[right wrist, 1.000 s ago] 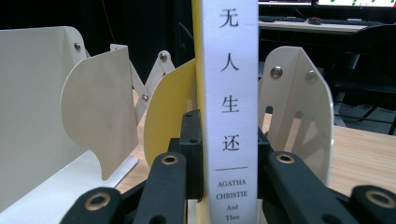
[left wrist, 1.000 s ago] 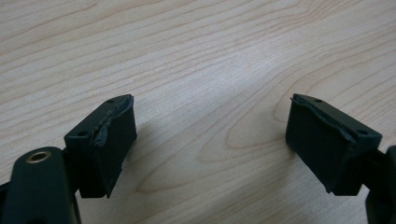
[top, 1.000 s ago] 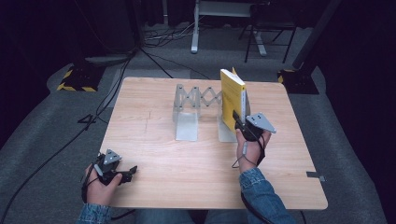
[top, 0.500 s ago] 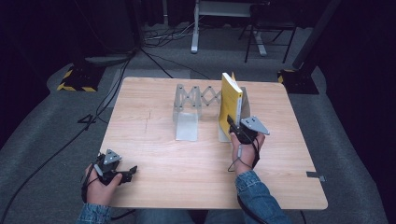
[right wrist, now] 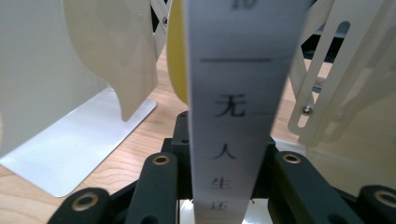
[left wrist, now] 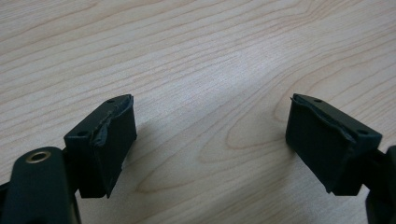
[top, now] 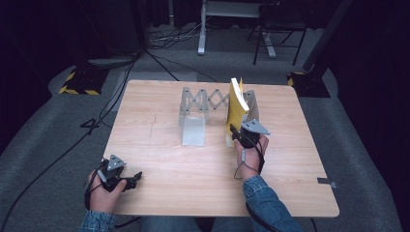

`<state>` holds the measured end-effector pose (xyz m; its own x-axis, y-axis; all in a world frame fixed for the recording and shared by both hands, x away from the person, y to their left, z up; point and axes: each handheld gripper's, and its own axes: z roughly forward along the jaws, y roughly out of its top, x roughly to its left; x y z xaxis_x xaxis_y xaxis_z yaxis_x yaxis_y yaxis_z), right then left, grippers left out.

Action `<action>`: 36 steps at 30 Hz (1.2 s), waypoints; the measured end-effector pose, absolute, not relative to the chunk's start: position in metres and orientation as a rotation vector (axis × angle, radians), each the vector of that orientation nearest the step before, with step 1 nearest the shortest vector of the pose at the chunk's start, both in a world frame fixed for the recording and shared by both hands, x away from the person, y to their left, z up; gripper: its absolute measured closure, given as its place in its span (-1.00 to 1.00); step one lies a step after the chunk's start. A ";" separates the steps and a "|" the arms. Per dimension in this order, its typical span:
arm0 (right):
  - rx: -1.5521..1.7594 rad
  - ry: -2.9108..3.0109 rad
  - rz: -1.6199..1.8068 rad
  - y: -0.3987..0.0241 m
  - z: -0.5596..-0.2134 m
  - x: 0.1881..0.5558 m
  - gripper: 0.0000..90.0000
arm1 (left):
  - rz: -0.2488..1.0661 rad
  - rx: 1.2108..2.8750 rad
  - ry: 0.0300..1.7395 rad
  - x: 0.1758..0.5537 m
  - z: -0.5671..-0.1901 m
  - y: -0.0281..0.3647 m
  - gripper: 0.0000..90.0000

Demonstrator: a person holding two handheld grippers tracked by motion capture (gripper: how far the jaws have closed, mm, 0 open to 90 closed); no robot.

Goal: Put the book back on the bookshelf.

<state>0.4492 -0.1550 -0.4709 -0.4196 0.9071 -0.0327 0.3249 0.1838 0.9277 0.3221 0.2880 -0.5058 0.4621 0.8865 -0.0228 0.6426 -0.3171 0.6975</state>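
Note:
A yellow book (top: 236, 102) with a white spine (right wrist: 233, 93) stands upright at the right end of a grey scissor-type book rack (top: 203, 99), close against the rack's right end plate (right wrist: 345, 93). My right gripper (top: 240, 134) holds the lower spine between its jaws, which touch it on both sides; they have just been opening slightly, with the book still between them. My left gripper (top: 131, 179) rests near the table's front left corner. Seen in the left gripper view, the left gripper (left wrist: 210, 123) stands wide open over bare wood.
The light wooden table (top: 159, 130) stands on grey carpet. The rack's left plate (top: 193, 129) lies flat near the middle. Cables, a yellow-black striped box (top: 77, 82) and metal stands lie on the dark floor beyond the far edge.
My right gripper has carried the book slightly left and down, closer to the rack's right end. The left hand has kept still.

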 end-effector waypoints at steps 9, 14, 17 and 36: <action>1.138 1.865 1.216 -0.158 -0.470 0.449 0.53 | 0.481 2.077 1.264 0.323 -0.506 0.288 -0.65; 1.116 1.854 1.269 -0.164 -0.463 0.439 0.39 | 0.477 2.079 1.266 0.323 -0.506 0.288 -0.66; 1.098 1.829 1.297 -0.168 -0.455 0.428 0.20 | 0.481 2.078 1.263 0.323 -0.506 0.288 -0.66; 1.039 1.923 1.453 -0.221 -0.414 0.372 -0.45 | 0.474 2.076 1.253 0.322 -0.506 0.287 -0.66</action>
<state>0.3722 -0.2207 -0.4140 -0.5767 0.8156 0.0476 0.2685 0.1341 0.9539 0.3221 0.2869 -0.5061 0.4757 0.8792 -0.0276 0.6403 -0.3246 0.6961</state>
